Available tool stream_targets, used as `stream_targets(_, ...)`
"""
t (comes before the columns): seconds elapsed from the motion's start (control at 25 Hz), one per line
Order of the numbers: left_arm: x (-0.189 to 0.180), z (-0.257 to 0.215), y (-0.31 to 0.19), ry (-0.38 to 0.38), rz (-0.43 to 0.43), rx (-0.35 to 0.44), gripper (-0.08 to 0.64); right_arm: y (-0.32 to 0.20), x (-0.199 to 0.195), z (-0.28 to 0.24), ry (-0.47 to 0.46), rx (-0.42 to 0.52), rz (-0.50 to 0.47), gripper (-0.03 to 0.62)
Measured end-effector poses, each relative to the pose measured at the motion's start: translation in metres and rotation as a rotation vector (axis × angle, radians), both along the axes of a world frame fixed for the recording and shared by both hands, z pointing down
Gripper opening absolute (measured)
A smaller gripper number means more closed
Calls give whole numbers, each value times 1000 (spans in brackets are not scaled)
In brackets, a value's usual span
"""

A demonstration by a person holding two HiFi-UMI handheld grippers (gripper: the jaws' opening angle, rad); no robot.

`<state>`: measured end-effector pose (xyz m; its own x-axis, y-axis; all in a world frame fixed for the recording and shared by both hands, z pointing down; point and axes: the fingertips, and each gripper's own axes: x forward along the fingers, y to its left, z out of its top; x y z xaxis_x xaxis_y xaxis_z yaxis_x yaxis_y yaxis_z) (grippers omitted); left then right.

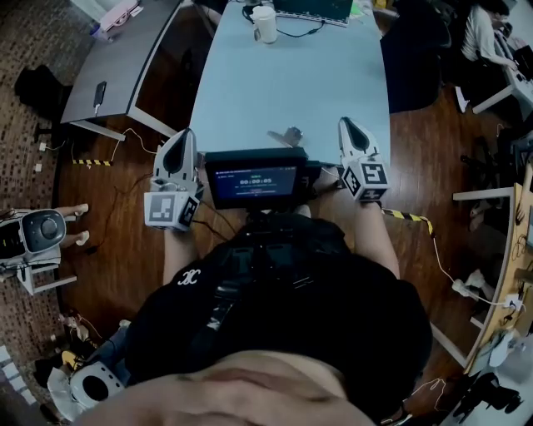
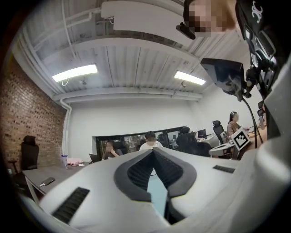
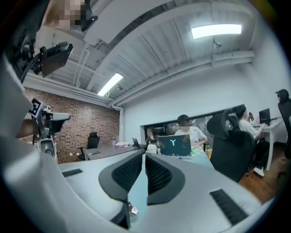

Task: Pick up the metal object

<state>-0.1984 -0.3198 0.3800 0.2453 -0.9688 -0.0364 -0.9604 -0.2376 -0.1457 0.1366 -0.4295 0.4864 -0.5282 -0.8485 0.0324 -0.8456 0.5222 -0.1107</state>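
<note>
The metal object (image 1: 287, 136), a small grey angular piece, lies on the pale blue table (image 1: 291, 75) near its front edge. My left gripper (image 1: 181, 135) hovers off the table's left front corner, its tips (image 2: 152, 152) together with nothing between them. My right gripper (image 1: 346, 125) is over the front right of the table, to the right of the object and apart from it. Its jaws (image 3: 144, 157) stand a narrow slit apart, holding nothing. A small shiny piece (image 3: 132, 210) shows low down between the jaw bases.
A white mug (image 1: 265, 25) and a laptop (image 3: 174, 145) sit at the table's far end. A grey desk (image 1: 125, 58) with a phone (image 1: 100, 91) stands to the left. A black office chair (image 3: 232, 145) is on the right. A chest-mounted screen (image 1: 254, 177) overhangs the near edge.
</note>
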Motion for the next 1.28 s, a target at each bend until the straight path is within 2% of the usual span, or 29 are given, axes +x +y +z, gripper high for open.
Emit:
stream_targets(0.16,-21,-1,3,4,-5,-6,11,-33,-22,60,24,-133,-4,32)
stream_targets(0.28,-27,-10,0,-5,20,29,11,-48,-38,105,26,-252,-13,50)
stream_targets(0.36,-29,-16,-1,-31,29,43,11,-49,-52,133,16,-332,-39,108)
stream_targets(0.44,-30,-24,-3,-68,40,60,11,-47,-69,156,26,-401,-85,193)
stream_targets(0.52,-31,-38,-6,-97,68,113,11,-44,-89,177,64,-460,-143,273)
stream_targets(0.6,-37,-47,-9,-128,79,146,11,-42,-108,195,115,-504,-198,316)
stream_targets(0.76,-52,-53,-12,-219,46,146,11,-38,-129,227,230,-561,-266,322)
stream_targets(0.84,-54,-58,-13,-215,40,158,11,-39,-133,240,285,-574,-281,322)
stream_targets(1.0,-57,-68,-18,-206,48,181,11,-43,-142,263,334,-620,-319,319)
stream_targets(1.04,-62,-68,-16,-207,40,174,11,-39,-147,268,354,-637,-345,280)
stream_targets(1.2,-67,-70,-15,-214,28,162,11,-30,-153,289,412,-705,-402,272)
stream_targets(1.28,-58,-72,-17,-210,35,152,11,-30,-149,293,418,-710,-395,229)
